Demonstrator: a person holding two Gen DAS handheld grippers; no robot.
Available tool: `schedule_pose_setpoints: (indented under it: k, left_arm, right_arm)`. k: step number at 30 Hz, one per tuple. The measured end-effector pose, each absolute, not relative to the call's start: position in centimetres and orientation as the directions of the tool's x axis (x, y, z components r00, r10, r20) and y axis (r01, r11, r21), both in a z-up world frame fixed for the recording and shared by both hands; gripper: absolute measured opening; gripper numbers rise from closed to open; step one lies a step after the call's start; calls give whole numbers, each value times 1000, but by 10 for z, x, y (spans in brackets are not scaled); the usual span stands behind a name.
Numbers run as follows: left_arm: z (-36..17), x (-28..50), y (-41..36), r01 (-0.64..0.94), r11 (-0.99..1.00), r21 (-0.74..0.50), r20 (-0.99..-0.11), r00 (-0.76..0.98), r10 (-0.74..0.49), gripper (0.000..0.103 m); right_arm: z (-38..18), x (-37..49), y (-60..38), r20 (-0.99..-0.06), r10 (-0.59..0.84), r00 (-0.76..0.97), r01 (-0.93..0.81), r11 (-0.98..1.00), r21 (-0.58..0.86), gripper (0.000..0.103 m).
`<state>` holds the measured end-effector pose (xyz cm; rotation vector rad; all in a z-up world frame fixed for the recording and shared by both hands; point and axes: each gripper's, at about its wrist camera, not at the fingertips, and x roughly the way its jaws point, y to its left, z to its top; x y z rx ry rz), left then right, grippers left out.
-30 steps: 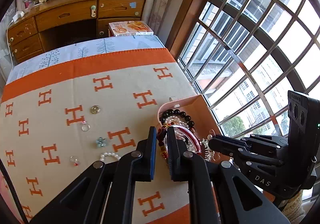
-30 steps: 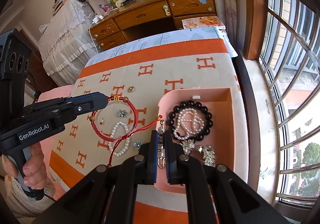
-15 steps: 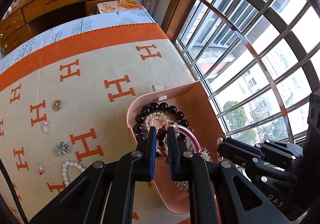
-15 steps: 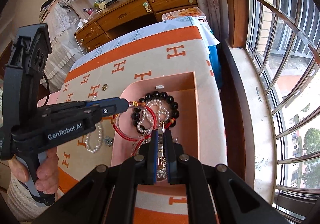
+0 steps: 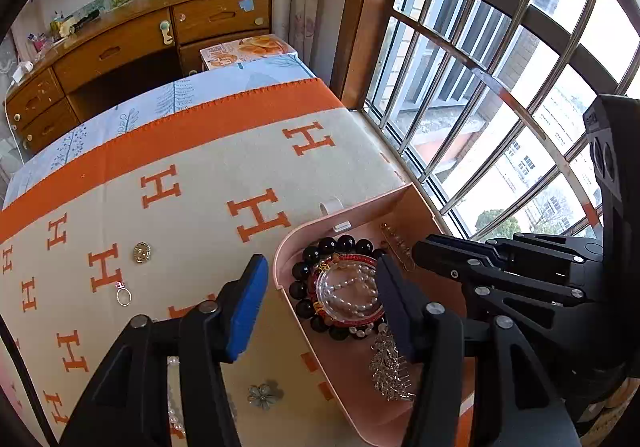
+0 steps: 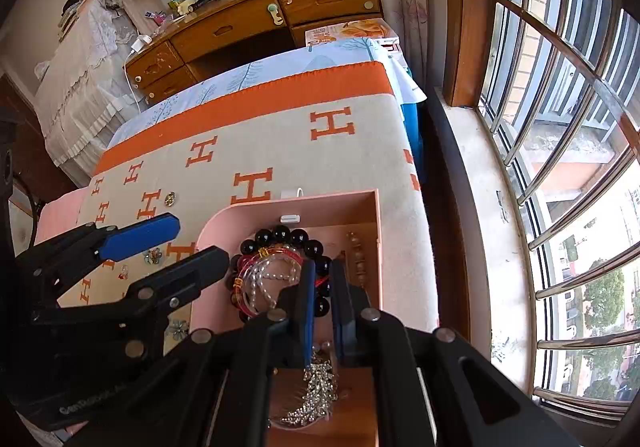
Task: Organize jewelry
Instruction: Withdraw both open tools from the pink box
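The red string bracelet (image 5: 347, 289) lies in the pink jewelry box (image 5: 404, 203), the left tool (image 5: 322, 305) spread open above it, the right tool (image 6: 321, 293) nearly closed, seemingly pinching its cord; next, likely, the ring (image 5: 123, 295) on the blanket (image 5: 224, 163).

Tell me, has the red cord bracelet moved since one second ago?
Yes. The red cord bracelet hung above the blanket beside the pink jewelry box; now it lies inside it, around the pearl strand. The left gripper is open.
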<state>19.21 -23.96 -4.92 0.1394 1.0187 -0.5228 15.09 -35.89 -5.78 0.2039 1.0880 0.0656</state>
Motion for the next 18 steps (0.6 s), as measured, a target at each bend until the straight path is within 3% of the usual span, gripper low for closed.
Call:
schedule_pose_setpoints:
  k: [7,18]
  left_arm:
    - [-35,170,-219,469,878,-93,-810,477,-340,70]
    - [-15,149,-136,395,918,-32,-806,534,-257,71]
  right_arm:
    - [-56,140,-348,-874,155,461,34,981,192,8]
    - [-27,117,-314,-850,191,492,-51,980,190,8]
